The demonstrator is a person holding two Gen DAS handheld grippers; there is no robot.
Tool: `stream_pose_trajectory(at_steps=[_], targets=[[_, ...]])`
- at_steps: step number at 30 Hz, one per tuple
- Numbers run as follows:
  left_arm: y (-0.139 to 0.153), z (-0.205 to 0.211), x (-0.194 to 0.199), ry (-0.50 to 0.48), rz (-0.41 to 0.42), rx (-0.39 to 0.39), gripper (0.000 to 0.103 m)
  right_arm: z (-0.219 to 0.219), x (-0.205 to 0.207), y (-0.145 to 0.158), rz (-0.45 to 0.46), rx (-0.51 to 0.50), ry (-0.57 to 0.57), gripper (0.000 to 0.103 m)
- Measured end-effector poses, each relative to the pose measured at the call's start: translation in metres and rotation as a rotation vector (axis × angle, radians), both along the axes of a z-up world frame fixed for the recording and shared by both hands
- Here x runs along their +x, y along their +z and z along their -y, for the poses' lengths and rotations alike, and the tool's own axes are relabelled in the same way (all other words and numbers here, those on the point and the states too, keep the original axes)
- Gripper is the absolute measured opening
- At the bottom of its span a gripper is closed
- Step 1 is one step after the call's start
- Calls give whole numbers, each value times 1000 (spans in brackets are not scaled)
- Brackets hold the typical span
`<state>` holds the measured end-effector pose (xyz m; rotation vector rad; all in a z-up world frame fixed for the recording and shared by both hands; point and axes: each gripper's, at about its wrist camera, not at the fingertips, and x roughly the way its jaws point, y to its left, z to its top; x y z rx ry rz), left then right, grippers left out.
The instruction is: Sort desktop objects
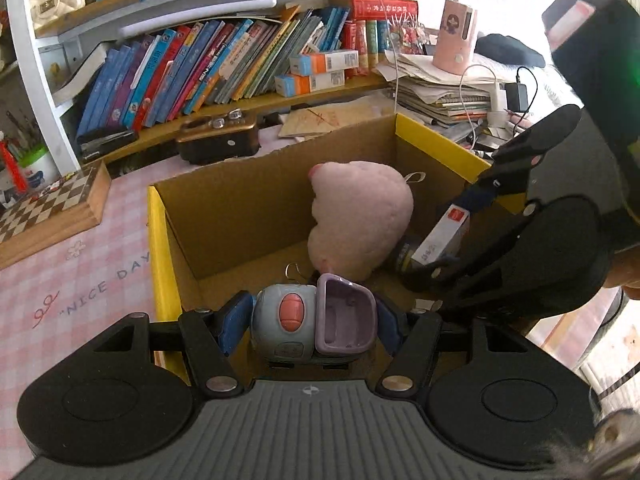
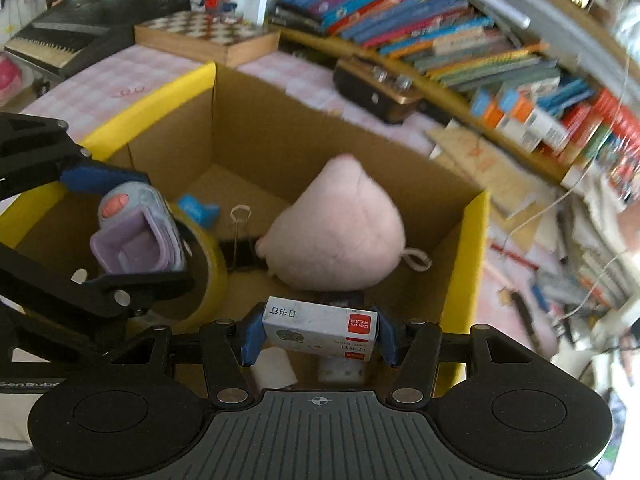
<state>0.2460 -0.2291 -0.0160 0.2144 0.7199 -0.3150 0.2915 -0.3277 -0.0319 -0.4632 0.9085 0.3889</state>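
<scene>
My left gripper (image 1: 310, 326) is shut on a grey and purple toy (image 1: 316, 322) with a pink button, held over the near edge of a cardboard box (image 1: 224, 208) with yellow rims. My right gripper (image 2: 318, 336) is shut on a small white staple box (image 2: 320, 326) with a red label, also over the carton. In the left wrist view the right gripper (image 1: 452, 240) reaches in from the right with the staple box (image 1: 440, 236). In the right wrist view the left gripper (image 2: 136, 232) holds the toy (image 2: 136, 232) at the left. A pink plush (image 2: 336, 236) lies inside the carton.
In the carton also lie a yellow tape roll (image 2: 208, 276), a binder clip (image 2: 240, 240) and a blue item (image 2: 198, 208). A chessboard box (image 1: 52, 208), a stapler (image 1: 106, 140), a dark brown device (image 1: 218, 138), bookshelves (image 1: 200, 72) and paper stacks (image 1: 436, 88) surround it on the pink checked tablecloth (image 1: 72, 280).
</scene>
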Motion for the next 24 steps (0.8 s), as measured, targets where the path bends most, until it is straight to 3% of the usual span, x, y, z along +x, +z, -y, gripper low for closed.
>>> stream_pose_trajectory(at_steps=[5,8,10,12,19,24], targets=[[0,0,0,8,6,2,62,-4,-3,-2,1,-39,10,57],[1,-1,-2,29,29,6,69,-2,-1,-1,7,-28,1,58],[3,-3,-6,28,51,0,75,0,-2,1,17,-16,-10,63],[7,-5,-10,43,78,-3,95,4,-5,5,38,0,-28,65],[31,-20,-35,104,195,-76,99,15,-30,34,139,109,-58,73],[51,-36,-61,172,273,-124,103,16,-54,50,222,133,-83,77]])
